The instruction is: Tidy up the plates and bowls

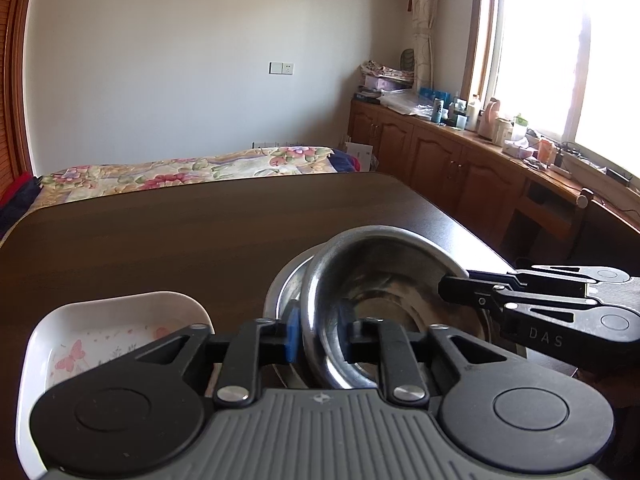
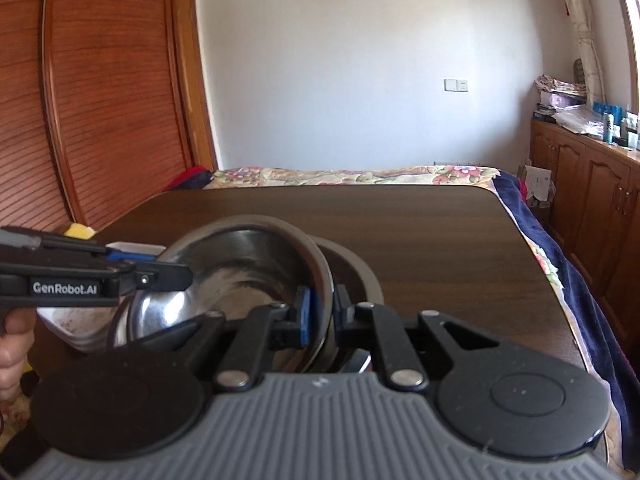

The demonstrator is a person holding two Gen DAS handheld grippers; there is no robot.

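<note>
A steel bowl [image 1: 384, 280] [image 2: 240, 264] is tilted above a second steel bowl [image 1: 284, 284] [image 2: 356, 268] that rests on the dark wooden table [image 1: 160, 240]. My left gripper [image 1: 320, 332] is shut on the upper bowl's near rim, one blue pad inside and one outside. My right gripper [image 2: 323, 314] is shut on the same bowl's opposite rim; it enters the left wrist view from the right [image 1: 444, 292]. In the right wrist view, the left gripper [image 2: 184, 276] comes in from the left. A white square dish [image 1: 100, 332] with a butterfly print sits just left of the bowls.
Beyond the table's far edge lies a bed with a floral cover [image 1: 180, 172]. Wooden cabinets [image 1: 440, 152] with bottles and clutter run under the window on the right. A slatted wooden wardrobe [image 2: 100, 100] stands to the left. A hand [image 2: 14, 340] holds the left gripper.
</note>
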